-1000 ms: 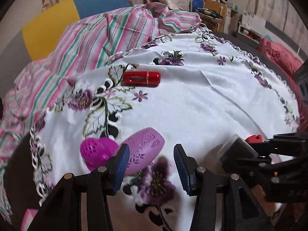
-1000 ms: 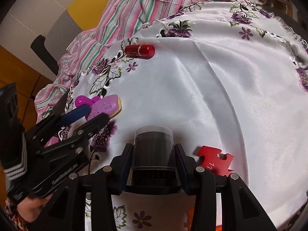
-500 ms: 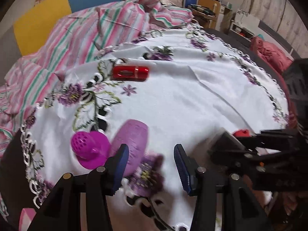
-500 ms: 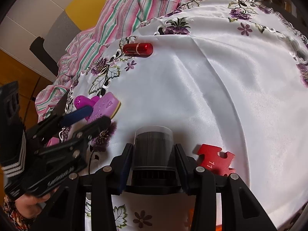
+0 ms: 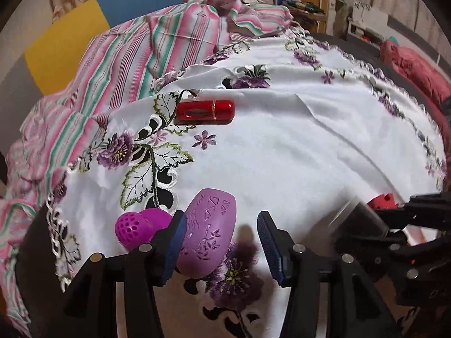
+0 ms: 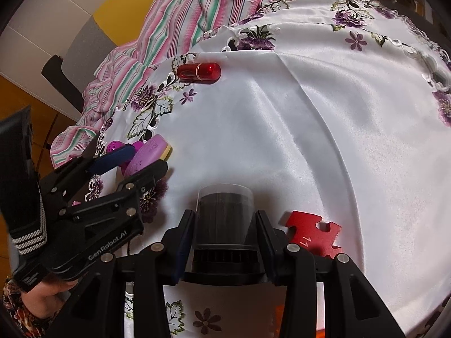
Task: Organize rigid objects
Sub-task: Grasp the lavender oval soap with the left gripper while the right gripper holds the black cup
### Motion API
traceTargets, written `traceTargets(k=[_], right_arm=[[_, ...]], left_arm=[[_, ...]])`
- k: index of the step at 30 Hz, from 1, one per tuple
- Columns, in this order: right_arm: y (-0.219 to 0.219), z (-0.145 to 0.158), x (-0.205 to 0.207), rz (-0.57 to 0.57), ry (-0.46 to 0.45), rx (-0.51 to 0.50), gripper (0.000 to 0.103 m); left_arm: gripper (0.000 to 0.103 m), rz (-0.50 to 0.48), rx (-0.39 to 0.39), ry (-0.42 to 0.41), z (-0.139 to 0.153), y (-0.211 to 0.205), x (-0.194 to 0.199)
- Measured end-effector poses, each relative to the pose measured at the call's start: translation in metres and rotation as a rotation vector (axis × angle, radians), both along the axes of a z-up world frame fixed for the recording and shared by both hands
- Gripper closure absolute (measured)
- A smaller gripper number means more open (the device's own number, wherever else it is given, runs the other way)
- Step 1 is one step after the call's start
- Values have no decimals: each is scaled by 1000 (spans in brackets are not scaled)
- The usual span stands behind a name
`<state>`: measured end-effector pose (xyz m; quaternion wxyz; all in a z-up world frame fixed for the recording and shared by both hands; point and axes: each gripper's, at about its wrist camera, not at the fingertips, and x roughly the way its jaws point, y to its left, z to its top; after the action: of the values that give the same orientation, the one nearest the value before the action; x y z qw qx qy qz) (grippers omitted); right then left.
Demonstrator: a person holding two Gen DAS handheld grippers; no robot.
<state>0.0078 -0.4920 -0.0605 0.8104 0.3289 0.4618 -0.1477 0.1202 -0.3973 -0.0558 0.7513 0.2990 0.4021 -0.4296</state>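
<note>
My left gripper [image 5: 221, 219] hovers low over the white flowered cloth [image 5: 282, 152], its jaws opening. A lilac oval piece with cut-out patterns [image 5: 210, 233] lies between them, against the left pad; the right pad stands apart from it. A magenta perforated ball-shaped piece [image 5: 135, 226] lies just left of it. My right gripper [image 6: 224, 217] is shut on a dark cylindrical jar with a clear top [image 6: 225, 214]. A red jigsaw piece [image 6: 313, 233] lies flat beside the jar's right. A glossy red tube [image 5: 205, 110] lies on its side farther back.
A pink, green and white striped cloth [image 5: 135, 53] is bunched along the far left of the white cloth. Yellow and blue panels [image 5: 64, 48] stand behind it. A red cushion [image 5: 414, 67] lies at the far right. A hand [image 6: 42, 298] holds the left gripper's handle.
The left jaws have spread wider, and the lilac oval piece now lies further in between them. The right gripper and its jar have not moved.
</note>
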Motion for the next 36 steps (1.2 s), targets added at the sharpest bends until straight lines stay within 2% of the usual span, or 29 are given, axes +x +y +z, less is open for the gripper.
traceTargets(k=[9,12,15,21,27,36], right_arm=[[2,0,2,8,4,-6,59],[2,0,2,10,5,-10,59],[2,0,2,10,5,-11,59],[2,-1,3,8,6,-15,59],[2,-1,3,10,8,-20,59],[1,0,2,6,8,-25,59]], left_arm=[[50,-12,17,51,-2,2,-3],[50,14,12,27,0,1,0],[50,11,13,60,-3,-2,1],[59,-10,46,23,-12,-5,-9],[62,0,28,7,-13,0,-16],[67,66,-40,58,-7,16,-18]])
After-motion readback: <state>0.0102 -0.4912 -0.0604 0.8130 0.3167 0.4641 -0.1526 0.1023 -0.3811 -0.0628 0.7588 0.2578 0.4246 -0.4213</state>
